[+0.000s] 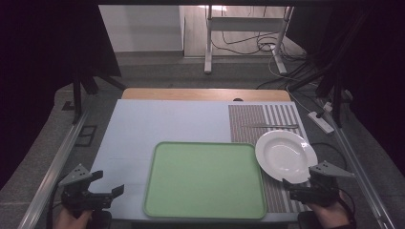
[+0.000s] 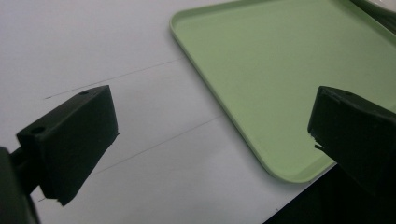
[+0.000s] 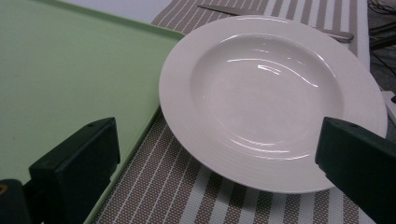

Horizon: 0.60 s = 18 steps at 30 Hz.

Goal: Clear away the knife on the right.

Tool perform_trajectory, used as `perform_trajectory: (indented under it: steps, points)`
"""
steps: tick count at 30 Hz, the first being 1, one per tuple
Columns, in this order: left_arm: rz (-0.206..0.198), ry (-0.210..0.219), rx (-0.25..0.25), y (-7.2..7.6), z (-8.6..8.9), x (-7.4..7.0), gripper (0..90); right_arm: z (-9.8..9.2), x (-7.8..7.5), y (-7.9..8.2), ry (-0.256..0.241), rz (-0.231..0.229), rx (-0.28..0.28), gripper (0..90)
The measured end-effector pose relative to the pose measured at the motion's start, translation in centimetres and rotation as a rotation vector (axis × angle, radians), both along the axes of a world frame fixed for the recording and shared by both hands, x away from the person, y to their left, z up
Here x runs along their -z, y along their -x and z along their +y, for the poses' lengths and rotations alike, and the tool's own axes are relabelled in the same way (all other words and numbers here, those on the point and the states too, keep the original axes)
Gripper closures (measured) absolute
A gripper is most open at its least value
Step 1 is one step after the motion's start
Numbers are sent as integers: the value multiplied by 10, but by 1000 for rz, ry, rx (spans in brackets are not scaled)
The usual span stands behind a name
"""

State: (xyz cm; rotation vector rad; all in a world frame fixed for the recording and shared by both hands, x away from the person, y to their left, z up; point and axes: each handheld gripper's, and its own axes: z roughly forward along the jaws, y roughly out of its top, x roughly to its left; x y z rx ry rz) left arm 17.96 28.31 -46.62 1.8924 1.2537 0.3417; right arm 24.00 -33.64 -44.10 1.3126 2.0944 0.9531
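Left gripper (image 1: 108, 183) held low, jaws spread wide; right gripper (image 1: 297, 186) likewise open, apparently level.

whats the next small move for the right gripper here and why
Probably ease the right gripper forward to the near rim of the white plate: its jaws stand open and empty just short of it, and the green tray beside it is bare.

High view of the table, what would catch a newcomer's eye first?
First the large, empty pale green plastic tray, lying flat at the near middle of the white table. Next the round white deep ceramic plate, empty, on the brown-and-white striped placemat right of the tray, its rim overlapping the tray's edge. The open left gripper and open right gripper wait at the near corners.
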Motion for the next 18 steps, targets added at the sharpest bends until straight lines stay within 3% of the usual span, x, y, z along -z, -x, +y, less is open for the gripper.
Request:
perform_trajectory:
  steps: [18]
  points:
    - [1, 1, 1, 1, 0, 0, 20, 4, 2, -3, 24, 32, -41, 9]
